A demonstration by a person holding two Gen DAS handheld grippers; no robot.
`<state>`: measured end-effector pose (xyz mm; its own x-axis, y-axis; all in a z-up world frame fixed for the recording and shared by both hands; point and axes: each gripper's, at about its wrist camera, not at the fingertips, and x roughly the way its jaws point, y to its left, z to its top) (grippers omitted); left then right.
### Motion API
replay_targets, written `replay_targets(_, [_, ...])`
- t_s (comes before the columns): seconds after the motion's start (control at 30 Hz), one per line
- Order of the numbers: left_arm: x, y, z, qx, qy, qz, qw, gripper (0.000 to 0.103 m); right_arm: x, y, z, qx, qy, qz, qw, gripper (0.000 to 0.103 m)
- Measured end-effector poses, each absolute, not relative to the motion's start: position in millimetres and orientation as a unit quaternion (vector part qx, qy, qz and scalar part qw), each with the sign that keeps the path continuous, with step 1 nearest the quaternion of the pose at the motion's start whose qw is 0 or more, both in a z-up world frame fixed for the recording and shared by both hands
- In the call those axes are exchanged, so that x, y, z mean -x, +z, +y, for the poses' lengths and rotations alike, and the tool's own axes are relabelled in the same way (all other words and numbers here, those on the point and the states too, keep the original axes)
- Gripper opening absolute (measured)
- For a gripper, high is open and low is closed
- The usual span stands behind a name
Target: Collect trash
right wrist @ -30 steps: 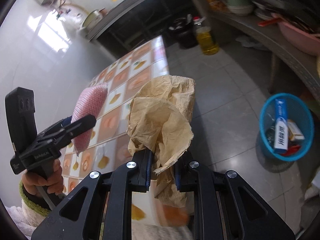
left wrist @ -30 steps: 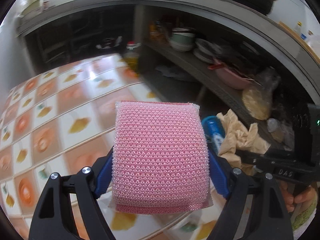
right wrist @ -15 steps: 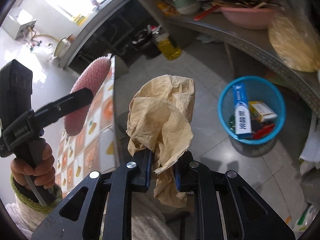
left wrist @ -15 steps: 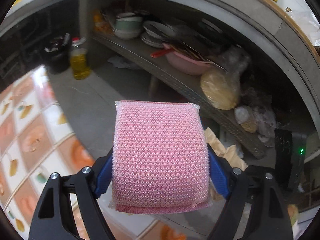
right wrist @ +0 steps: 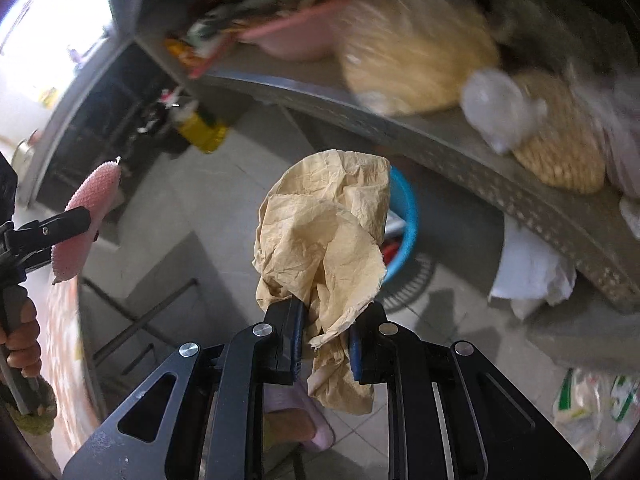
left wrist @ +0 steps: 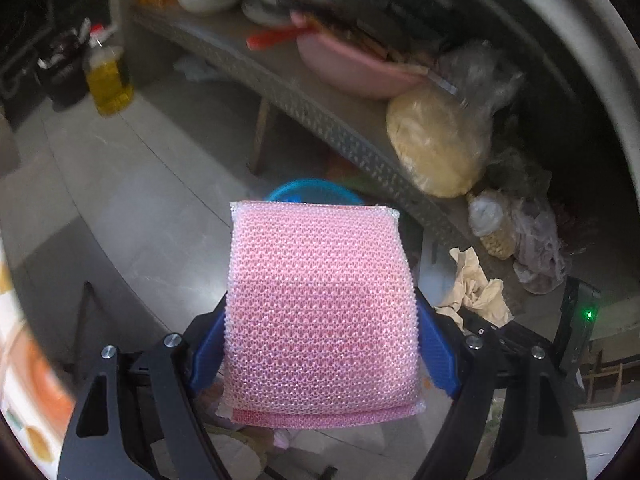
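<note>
Right wrist view: right gripper (right wrist: pixel 325 344) fingers pinch the crumpled brown paper (right wrist: pixel 324 248) above grey floor, the blue basket (right wrist: pixel 404 216) just behind, beneath the shelf edge. Left gripper (left wrist: pixel 320 352) fingers clamp a pink sponge (left wrist: pixel 320 312).

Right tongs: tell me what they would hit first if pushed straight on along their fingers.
Probably the blue basket on the floor: its rim shows just behind the crumpled brown paper that the right tongs grip. Depth is hard to judge; nothing else shows between.

Blue basket (left wrist: pixel 316 192) mostly behind sponge (left wrist: pixel 320 304)
</note>
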<state>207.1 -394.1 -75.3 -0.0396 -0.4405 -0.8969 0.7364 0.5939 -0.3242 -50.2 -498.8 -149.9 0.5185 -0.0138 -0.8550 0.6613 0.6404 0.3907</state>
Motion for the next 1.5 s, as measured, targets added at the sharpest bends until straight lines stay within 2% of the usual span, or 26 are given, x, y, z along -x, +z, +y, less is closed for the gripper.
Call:
replay_targets(0.27, [-231,-145,-457,-0.124,-0.417,0.643,0.630,0.080,10,-195,-513,-0.370,-0.209,0.475,0.771,0.017])
replay_targets(0.53, [-242,-178,-510,-0.087,-0.433,0.669,0.598,0.082,-37,-236,-533,-0.374,-0.212,0.493,0.757,0.020])
replay_targets(0.57, [-243,-181,-514,-0.083,-0.435,0.668,0.598,0.086,-41,-241,-535,-0.374,-0.210,0.494,0.756,0.026])
replay_targets(0.6, [-244,-182,-518,-0.078,-0.437,0.665,0.601,0.092,-47,-248,-536,-0.376,-0.209,0.495,0.755,0.039])
replay_targets(0.67, [-245,-186,-523,-0.078,-0.431,0.662,0.608,0.095,-51,-261,-541,-0.381,-0.215,0.496,0.750,0.055])
replay_targets(0.7, [-245,-187,-523,-0.075,-0.431,0.663,0.608,0.095,-52,-265,-542,-0.381,-0.220,0.499,0.747,0.059])
replay_targets(0.8, [-246,-186,-518,-0.070,-0.434,0.665,0.604,0.096,-48,-271,-544,-0.395,-0.228,0.499,0.737,0.060])
replay_targets(0.9, [-248,-180,-506,-0.063,-0.433,0.663,0.608,0.096,-39,-261,-545,-0.395,-0.235,0.483,0.746,0.066])
replay_targets(1.1, [-249,-145,-476,-0.044,-0.439,0.646,0.622,0.096,-12,-232,-545,-0.386,-0.256,0.447,0.766,0.067])
replay_targets(1.37, [-225,-55,-414,-0.030,-0.482,0.575,0.661,0.096,13,-177,-507,-0.332,-0.257,0.406,0.812,0.067])
replay_targets(1.5, [-201,-11,-359,-0.017,-0.491,0.530,0.691,0.096,29,-137,-470,-0.307,-0.226,0.385,0.841,0.068])
